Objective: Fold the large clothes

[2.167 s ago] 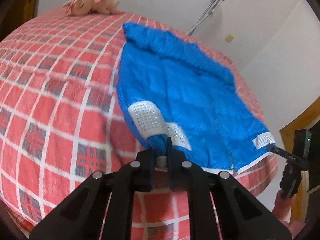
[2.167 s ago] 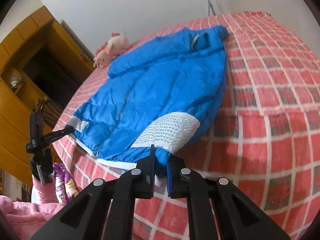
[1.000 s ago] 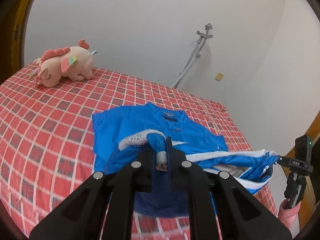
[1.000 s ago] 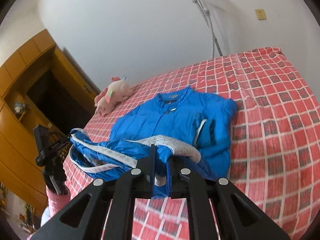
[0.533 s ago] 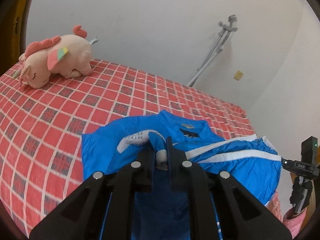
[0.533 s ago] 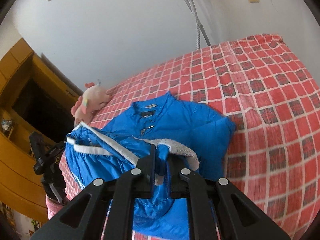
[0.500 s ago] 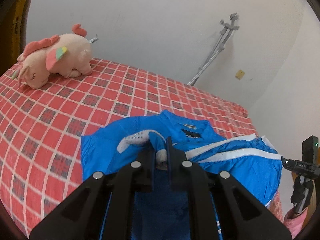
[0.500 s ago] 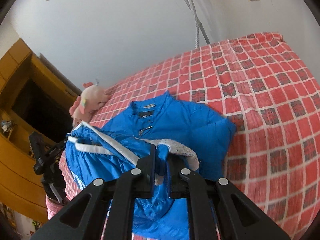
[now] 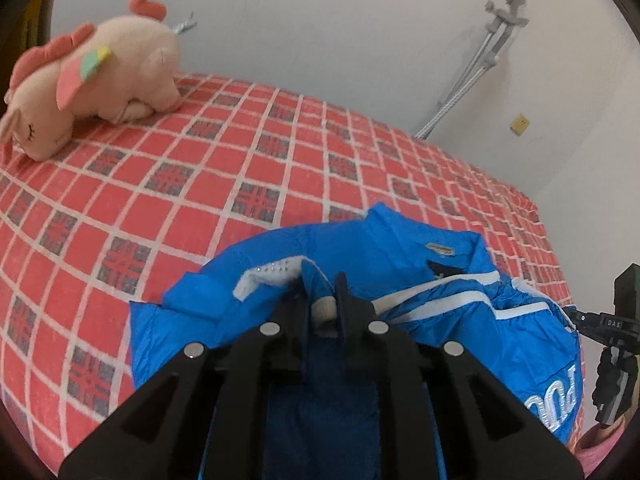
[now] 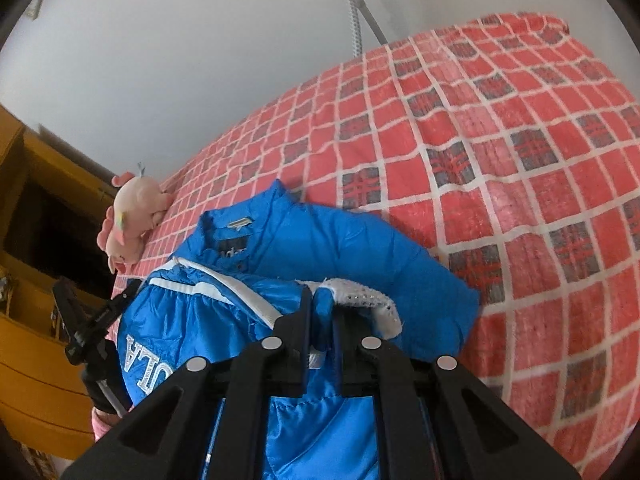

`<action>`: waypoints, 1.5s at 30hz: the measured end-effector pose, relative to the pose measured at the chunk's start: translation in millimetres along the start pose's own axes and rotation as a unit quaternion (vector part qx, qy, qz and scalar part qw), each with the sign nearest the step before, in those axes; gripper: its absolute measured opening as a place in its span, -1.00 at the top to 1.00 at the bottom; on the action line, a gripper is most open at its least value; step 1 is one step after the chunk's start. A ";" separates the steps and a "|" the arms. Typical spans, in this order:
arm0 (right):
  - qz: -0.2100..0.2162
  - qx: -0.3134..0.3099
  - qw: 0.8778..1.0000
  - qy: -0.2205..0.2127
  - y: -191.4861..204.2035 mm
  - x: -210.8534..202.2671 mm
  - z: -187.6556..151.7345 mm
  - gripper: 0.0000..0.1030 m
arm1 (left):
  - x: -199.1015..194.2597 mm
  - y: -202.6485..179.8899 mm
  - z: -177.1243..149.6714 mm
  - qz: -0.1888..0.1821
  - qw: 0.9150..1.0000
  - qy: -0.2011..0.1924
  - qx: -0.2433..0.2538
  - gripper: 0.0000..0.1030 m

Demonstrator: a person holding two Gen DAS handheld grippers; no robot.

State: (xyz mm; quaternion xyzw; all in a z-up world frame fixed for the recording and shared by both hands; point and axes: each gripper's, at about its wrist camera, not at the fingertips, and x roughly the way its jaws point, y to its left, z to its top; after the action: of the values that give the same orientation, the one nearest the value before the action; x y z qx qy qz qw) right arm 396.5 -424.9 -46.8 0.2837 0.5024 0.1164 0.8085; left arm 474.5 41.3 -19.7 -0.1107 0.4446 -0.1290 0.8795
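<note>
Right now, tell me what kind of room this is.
Most likely a bedroom. A bed with a red checked cover fills both views, a pink plush toy lies near the wall, and a wooden cabinet stands beside the bed. A blue jacket is being folded on the cover.

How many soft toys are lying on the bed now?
1. The pink plush unicorn lies near the head of the bed, by the wall, apart from the blue jacket. Bedding behind the cameras is unseen.
</note>
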 end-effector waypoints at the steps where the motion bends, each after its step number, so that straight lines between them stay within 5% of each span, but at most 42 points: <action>1: 0.001 0.006 1.000 0.004 -3.9 4.8 1.2 0.82 | 4.2 2.0 0.0 0.000 1.000 0.004 -0.002 0.76; 5: 0.024 0.017 1.000 0.011 -9.2 8.7 0.9 0.63 | 13.9 10.7 0.3 -0.018 0.999 0.024 -0.020 0.69; 7: 0.044 0.011 0.999 0.006 -7.6 1.0 -3.4 0.35 | 7.6 12.5 -0.9 -0.035 0.999 0.030 -0.025 0.59; 9: 0.052 -0.002 0.999 -0.008 -2.4 -10.0 -8.2 -0.23 | -8.1 11.7 -3.6 -0.051 0.998 0.025 -0.020 0.07; 11: 0.045 -0.029 0.998 -0.026 5.0 -25.6 -17.3 -0.26 | -23.9 10.8 -8.1 -0.058 0.998 0.014 -0.011 -0.15; 18: -0.009 -0.066 0.997 -0.031 3.7 -39.6 -54.6 -0.31 | -64.2 36.3 -50.9 0.016 1.000 0.008 0.006 -0.32; 21: -0.035 -0.089 0.995 -0.023 7.1 -29.0 -65.4 -0.31 | -65.6 43.5 -71.0 -0.008 1.000 0.014 0.008 -0.32; 23: -0.054 -0.100 0.993 -0.031 11.8 -25.1 -68.7 -0.09 | -68.5 41.1 -78.2 -0.024 1.000 0.002 0.010 -0.32; 24: -0.066 -0.106 0.992 -0.034 15.2 -23.2 -69.6 0.20 | -69.0 37.4 -81.5 -0.023 1.000 -0.004 0.014 -0.25; 25: -0.080 -0.111 0.990 -0.039 18.7 -21.7 -69.3 0.47 | -67.4 32.8 -83.3 -0.009 1.000 -0.008 0.021 -0.15; 27: -0.087 -0.114 0.989 -0.046 22.1 -22.1 -67.5 0.69 | -62.1 24.2 -83.1 0.008 0.999 -0.009 0.032 0.43; 28: -0.084 -0.109 0.989 -0.056 22.9 -25.1 -64.3 0.78 | -60.7 21.0 -80.7 0.008 0.999 -0.012 0.032 0.51; 33: -0.073 -0.064 0.991 -0.094 10.8 -35.2 -46.7 0.83 | -58.2 6.5 -67.6 0.055 0.996 -0.051 0.052 0.66; 39: -0.078 -0.033 0.994 -0.064 -19.5 6.9 -38.1 0.78 | -7.2 19.3 -63.4 0.069 0.997 -0.014 0.041 0.62; 45: -0.117 -0.053 0.989 -0.076 -6.8 5.1 -46.1 0.68 | -11.6 18.9 -62.5 0.079 0.996 -0.006 0.035 0.56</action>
State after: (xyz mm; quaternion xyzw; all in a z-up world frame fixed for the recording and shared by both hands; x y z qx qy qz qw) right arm 357.7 -412.3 -70.0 0.1880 0.4625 0.0254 0.8661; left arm 419.7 57.9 -53.1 -0.0448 0.4422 -0.0741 0.8927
